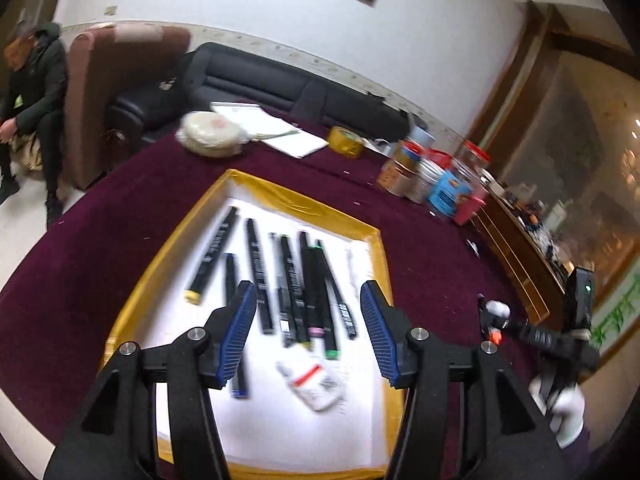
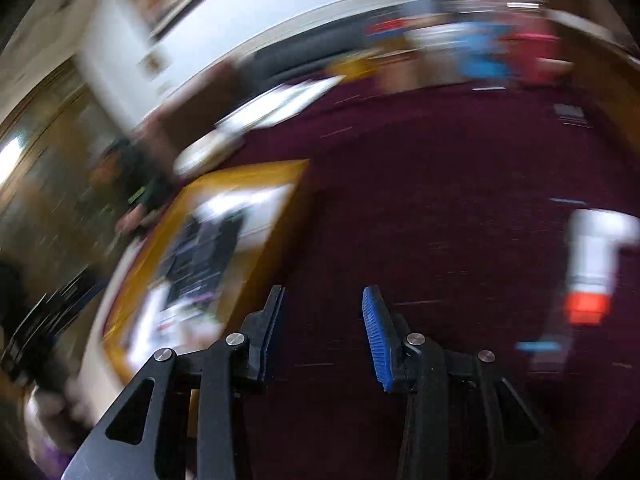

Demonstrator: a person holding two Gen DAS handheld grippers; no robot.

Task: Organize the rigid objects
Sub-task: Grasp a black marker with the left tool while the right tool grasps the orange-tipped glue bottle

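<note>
The left gripper (image 1: 308, 330) hangs over a shallow tray (image 1: 376, 264) with a yellow-taped rim and white floor, its blue-padded fingers (image 1: 242, 322) spread wide and grasping nothing. Directly under the gap a small white bottle (image 1: 314, 380) with a red band lies flat, smeared by motion. One blue-capped pen (image 1: 239, 382) is partly hidden beneath the left finger. Just beyond, a row of dark marker pens (image 1: 298, 284) lies side by side on the tray floor; their printing is too blurred to read.

The right gripper (image 2: 324, 334) sits above the maroon tablecloth (image 2: 440, 184) just right of the tray, fingers parted and empty. That view is heavily blurred: a white object with a red end (image 2: 592, 264) at the right edge cannot be identified.

Farther back on the cloth are a tape roll (image 1: 346, 141), papers (image 1: 280, 132) and a cluster of jars (image 1: 436, 176), then a black sofa (image 1: 248, 80)
</note>
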